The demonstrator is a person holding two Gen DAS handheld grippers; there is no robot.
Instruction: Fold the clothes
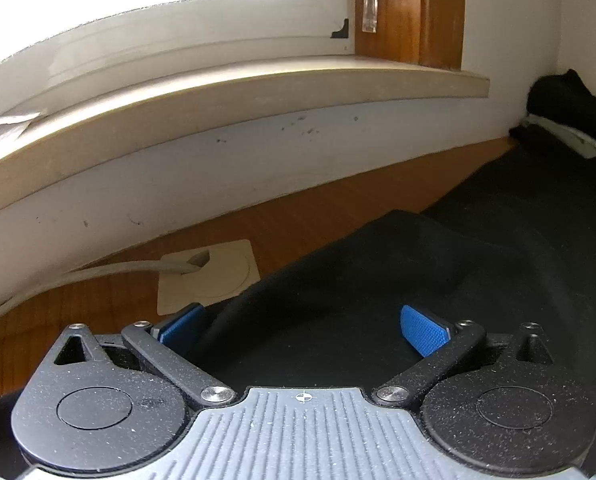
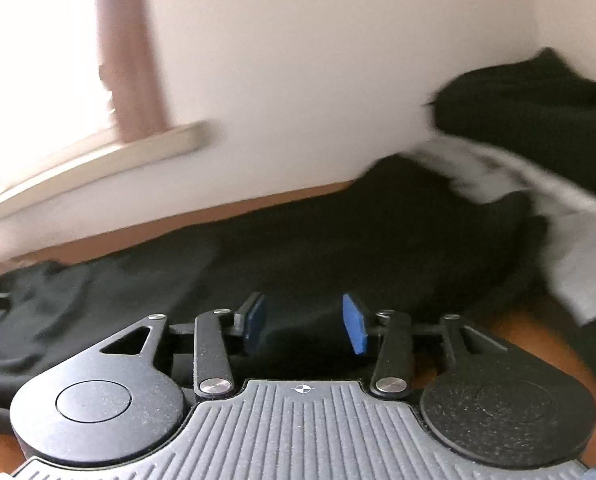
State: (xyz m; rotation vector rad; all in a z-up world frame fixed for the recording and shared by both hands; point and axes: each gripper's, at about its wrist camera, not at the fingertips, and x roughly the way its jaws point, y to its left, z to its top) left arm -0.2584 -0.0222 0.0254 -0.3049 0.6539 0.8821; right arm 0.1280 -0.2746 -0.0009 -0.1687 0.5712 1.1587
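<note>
The right wrist view is smeared by motion, so the heap of dark clothes (image 2: pixel 538 108) and the white cloth (image 2: pixel 578 248) at the desk's far right corner are hard to tell apart. A black garment (image 1: pixel 418 280) lies spread along the desk (image 1: pixel 117 300) by its back edge under the wall; its near part is cut off behind both tools. The left claw (image 1: pixel 302 330) stands wide apart over the garment's left edge, pads clear of the fabric. The right claw (image 2: pixel 304 326) is partly apart above the same garment (image 2: pixel 318 248), gripping nothing. A cable (image 1: pixel 97 272) runs into a beige cover plate (image 1: pixel 213 276) near the desk's back edge, its corner hidden by the left pad.
</note>
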